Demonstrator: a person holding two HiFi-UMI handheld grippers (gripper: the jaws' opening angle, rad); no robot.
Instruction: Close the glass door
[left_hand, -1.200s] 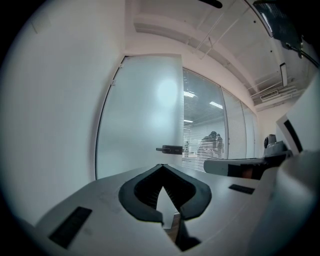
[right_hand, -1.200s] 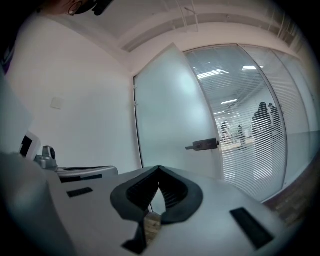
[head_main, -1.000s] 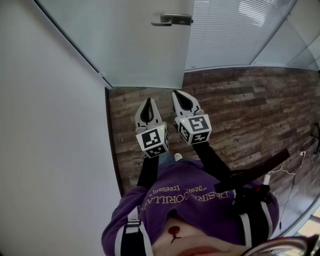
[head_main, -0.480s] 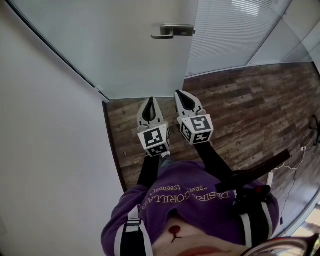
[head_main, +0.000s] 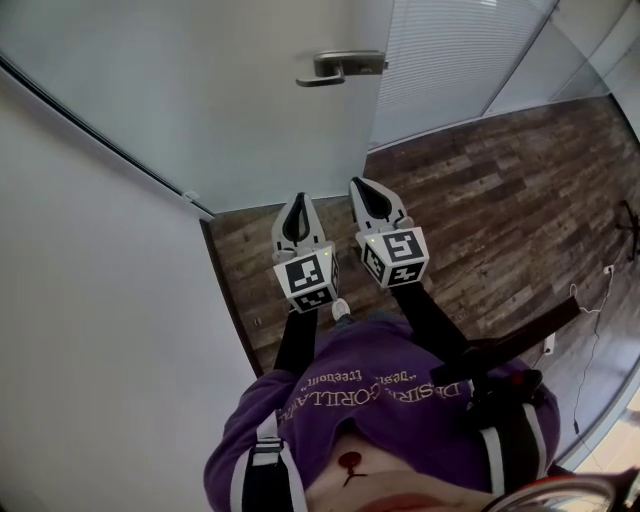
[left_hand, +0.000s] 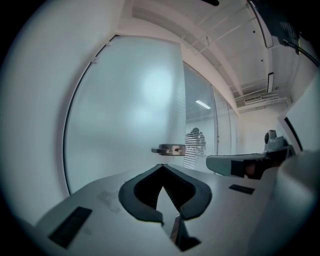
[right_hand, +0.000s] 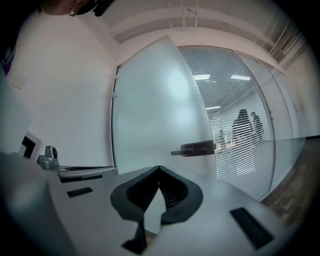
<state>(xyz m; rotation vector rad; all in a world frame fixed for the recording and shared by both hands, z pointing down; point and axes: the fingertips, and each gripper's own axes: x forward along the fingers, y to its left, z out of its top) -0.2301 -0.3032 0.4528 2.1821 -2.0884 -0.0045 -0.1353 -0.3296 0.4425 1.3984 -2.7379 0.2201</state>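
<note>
The glass door (head_main: 250, 110) is observed open. The left hand-held gripper (head_main: 297, 198) and right hand-held gripper (head_main: 358, 184) are held clenched and empty, side by side, short of the door's handle (head_main: 340, 67).

Surroundings: floor, wall, blinds and the wearer's clothing

A dark wood-plank floor (head_main: 480, 200) spreads beneath and to the right of the right gripper (head_main: 362, 186), while a plain white wall (head_main: 100, 330) fills the whole side to the left of the left gripper (head_main: 297, 203). Ahead and to the right of the right gripper stands a glazed partition with horizontal blinds (head_main: 440, 60); the right gripper view shows two dark figures (right_hand: 247, 122) behind its slats. Behind both grippers is a purple sweatshirt (head_main: 380, 400) with pale lettering, crossed by black-and-white straps (head_main: 262, 460), and a shoe tip (head_main: 341, 310) shows just behind the left gripper. Well to the right, a thin white cable (head_main: 596, 335) lies on the floor
</note>
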